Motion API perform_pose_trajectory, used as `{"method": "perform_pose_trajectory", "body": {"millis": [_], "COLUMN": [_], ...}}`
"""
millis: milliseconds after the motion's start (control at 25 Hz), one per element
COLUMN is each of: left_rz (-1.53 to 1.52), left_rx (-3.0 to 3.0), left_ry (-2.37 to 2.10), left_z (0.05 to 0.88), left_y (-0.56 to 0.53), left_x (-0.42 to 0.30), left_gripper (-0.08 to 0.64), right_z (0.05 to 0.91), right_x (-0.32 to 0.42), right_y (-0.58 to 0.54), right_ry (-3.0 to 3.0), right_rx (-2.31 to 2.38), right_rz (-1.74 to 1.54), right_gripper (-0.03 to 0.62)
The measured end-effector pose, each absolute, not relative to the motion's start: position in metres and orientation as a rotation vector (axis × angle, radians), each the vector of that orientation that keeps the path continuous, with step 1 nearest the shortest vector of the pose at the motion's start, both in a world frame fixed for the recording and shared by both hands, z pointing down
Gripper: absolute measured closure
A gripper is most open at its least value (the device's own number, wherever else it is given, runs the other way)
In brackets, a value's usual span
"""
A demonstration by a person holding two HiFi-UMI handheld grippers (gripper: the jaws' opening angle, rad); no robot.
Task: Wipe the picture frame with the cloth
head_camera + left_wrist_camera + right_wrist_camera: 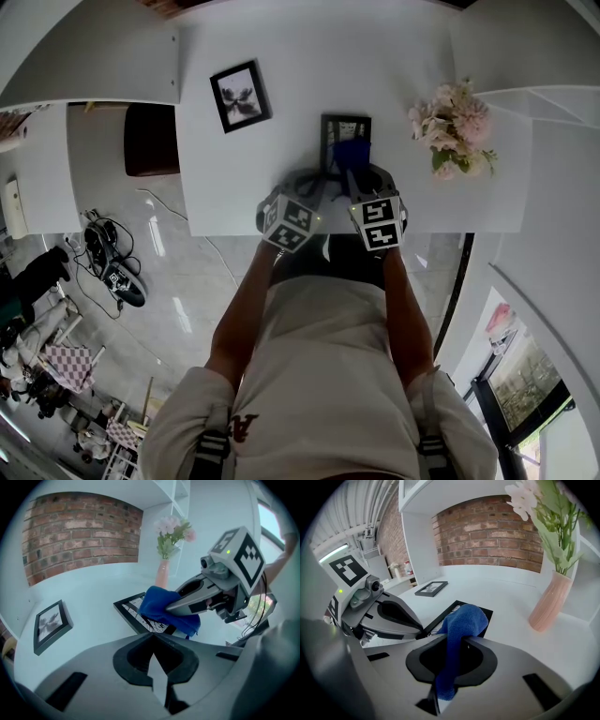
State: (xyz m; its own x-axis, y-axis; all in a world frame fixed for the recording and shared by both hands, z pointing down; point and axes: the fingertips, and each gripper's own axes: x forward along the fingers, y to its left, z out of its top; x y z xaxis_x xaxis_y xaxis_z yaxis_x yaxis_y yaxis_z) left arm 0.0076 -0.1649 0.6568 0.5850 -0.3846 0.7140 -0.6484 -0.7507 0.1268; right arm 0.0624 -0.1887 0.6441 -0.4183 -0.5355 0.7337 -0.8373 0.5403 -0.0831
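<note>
1. Picture frame (345,125): black-edged, lying flat on the white counter (281,150), directly ahead of both grippers.
2. Cloth (464,620): blue, soft pile. One end runs back through the right gripper (450,665). The other end is bunched on the near part of the frame's face.
3. Right gripper: jaws clamped on the cloth, tips over the frame.
4. Left gripper (155,667): jaws drawn together to a thin slit with nothing in them. The tips are at the frame's near left edge, and whether they press on it cannot be told.
5. Other items: a second frame (240,95) well apart to the left, and a pink vase of flowers (548,602) to the right.
6. Step in hand, as judged: wiping strokes across the frame's face.
7. Handling notes:
   - Keep the cloth wad flat and under the jaws, so that fabric rather than the hard tips meets the face.
   - Stroke edge to edge with light downward pressure.
   - Steady the frame with the left gripper, since a loose flat frame is likely to slide on the smooth counter.
   - Keep sideways sweeps short of the vase.
</note>
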Motion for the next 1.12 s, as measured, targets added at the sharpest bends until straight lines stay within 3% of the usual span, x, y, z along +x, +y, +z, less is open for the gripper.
{"method": "perform_pose_trajectory", "body": {"millis": [1120], "left_rz": [0.965], "left_rx": [2.445], "left_ry": [-0.823], "left_z": [0.657], "left_y": [-0.164], "left_x": [0.008], "left_gripper": [0.56], "right_z": [0.637], "right_x": [0.126], "right_y": [-0.181], "right_ry": [-2.018], "right_rx": [1.267], "right_rz": [0.679], "right_gripper": [0.557]}}
